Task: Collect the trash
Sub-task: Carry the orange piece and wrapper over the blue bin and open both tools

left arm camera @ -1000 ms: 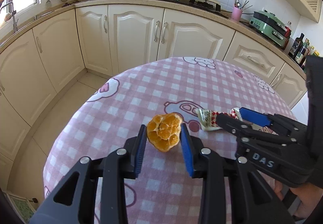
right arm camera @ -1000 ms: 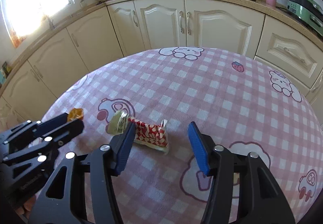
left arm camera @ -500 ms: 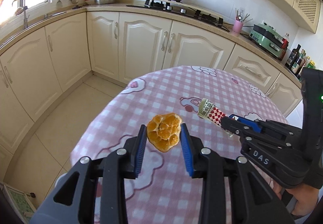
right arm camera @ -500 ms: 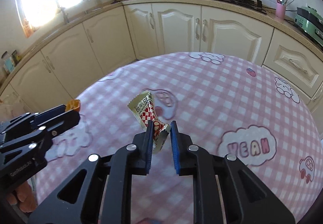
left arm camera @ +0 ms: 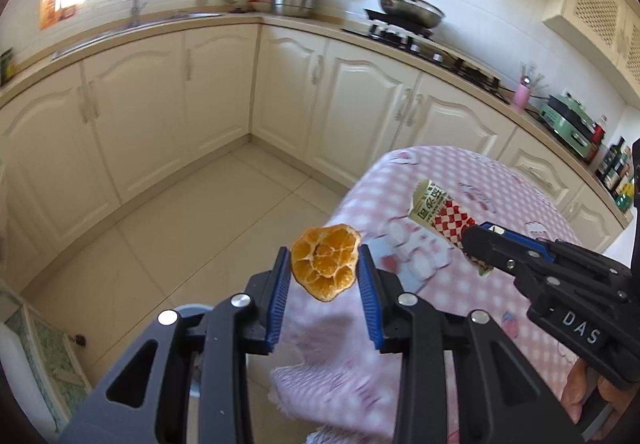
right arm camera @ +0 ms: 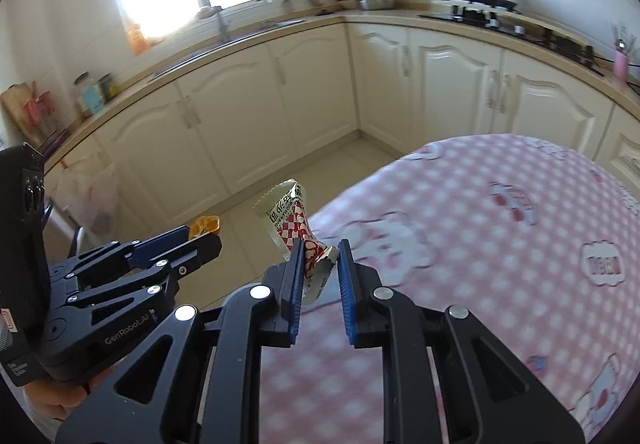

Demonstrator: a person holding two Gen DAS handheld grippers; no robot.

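Item: left gripper (left arm camera: 323,274), fingers pinching orange peel (left arm camera: 325,261). Item: right gripper (right arm camera: 319,276), fingers pinching snack wrapper (right arm camera: 294,224). Both pieces are hanging lifted past the counter (right arm camera: 500,244) edge; binning is remaining, no bin identifiable.

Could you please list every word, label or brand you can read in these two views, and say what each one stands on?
"DAS": white letters on the right gripper body, left wrist view.
"GenRobot.AI": on the left gripper body, right wrist view.
Small white label lower on that body: too small to read.
Snack wrapper: printed characters, too small and creased to read.
Tablecloth: pink bubble lettering, blurred.
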